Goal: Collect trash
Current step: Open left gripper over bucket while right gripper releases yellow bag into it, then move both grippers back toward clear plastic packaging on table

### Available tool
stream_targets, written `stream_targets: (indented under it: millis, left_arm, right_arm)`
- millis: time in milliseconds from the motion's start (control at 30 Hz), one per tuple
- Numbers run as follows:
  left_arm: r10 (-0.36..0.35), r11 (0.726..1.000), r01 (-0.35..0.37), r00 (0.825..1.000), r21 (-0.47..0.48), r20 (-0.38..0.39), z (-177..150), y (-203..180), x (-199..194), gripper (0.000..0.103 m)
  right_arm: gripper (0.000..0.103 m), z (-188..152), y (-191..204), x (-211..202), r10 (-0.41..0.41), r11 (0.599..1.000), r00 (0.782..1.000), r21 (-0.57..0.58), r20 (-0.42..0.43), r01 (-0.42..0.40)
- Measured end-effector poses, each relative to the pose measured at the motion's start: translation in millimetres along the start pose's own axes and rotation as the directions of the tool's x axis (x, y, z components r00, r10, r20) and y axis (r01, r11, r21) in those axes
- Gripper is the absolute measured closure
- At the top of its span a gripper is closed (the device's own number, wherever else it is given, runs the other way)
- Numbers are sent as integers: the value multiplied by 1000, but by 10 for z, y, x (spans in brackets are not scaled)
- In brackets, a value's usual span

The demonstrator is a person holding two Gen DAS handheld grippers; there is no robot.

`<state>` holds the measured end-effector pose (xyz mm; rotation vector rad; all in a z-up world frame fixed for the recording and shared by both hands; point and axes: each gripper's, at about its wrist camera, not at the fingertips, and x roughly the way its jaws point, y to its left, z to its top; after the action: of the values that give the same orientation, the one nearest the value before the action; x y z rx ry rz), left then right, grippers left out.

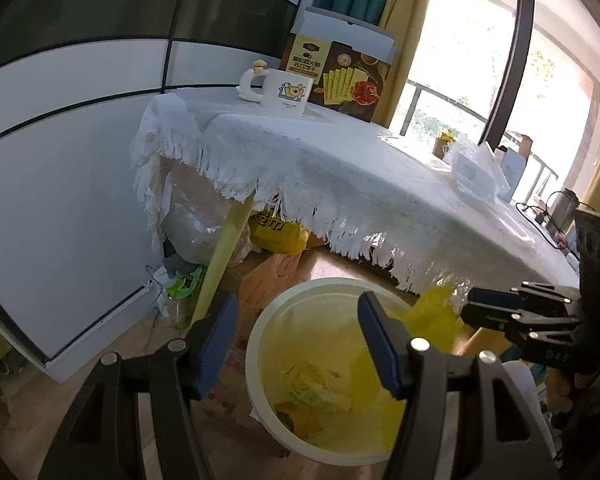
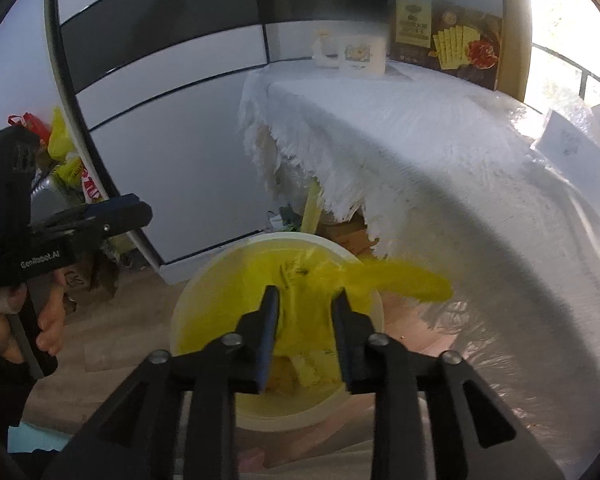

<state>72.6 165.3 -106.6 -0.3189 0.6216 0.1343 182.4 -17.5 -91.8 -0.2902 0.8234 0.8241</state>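
While both grippers hang over the round cream plastic bin (image 1: 332,364) standing on the wooden floor (image 2: 112,344), the collection step appears to be at the drop. That bin, lined with a yellow plastic bag (image 2: 312,280), sits at six o'clock in both wrist views, just below the fringed edge of the white tablecloth (image 1: 340,172) covering the table.

Right gripper (image 2: 305,328): fingers parted, nothing pressed between them. A yellow crumpled piece of trash (image 2: 408,278) shows blurred at two o'clock from the fingers, over the bin's rim; whether it is falling or belongs to the liner cannot be told. Pointing down into the opening suits a release into the bin.

Left gripper (image 1: 296,344): fingers spread wide and empty, one finger overlapping the bin's rim at three o'clock; judged to be standing by.

Inside the bin lie pale scraps (image 1: 316,392) already collected.

On the table, at twelve o'clock, a white cartoon-printed mug (image 1: 286,92) and a brown food box (image 1: 340,76) stand, probably not trash.
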Motion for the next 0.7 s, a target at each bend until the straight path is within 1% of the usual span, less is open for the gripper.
stream_targets:
  millis: [67,200,400,700]
  left_arm:
    - [-2,1000,2,1000,1,0,-4,-16,-3,41]
    - [-4,1000,4,1000,-2,4,11,-28,-16,41]
    - [-11,1000,11,1000,19,6,45,-108,-23,41]
    - [-35,998,34,999,57,8,139,-332,2,41]
  right_arm:
    - [70,-7,0,-25,2,1000,1000,1,3,-2]
    - [69,-8,-38,-63,3,1000,1000,13,10,-3]
    - [68,-31,-109,-145,-12,999,999,33,32,11]
    - [68,-58,-229,-387,-45,997,996,66,80,40]
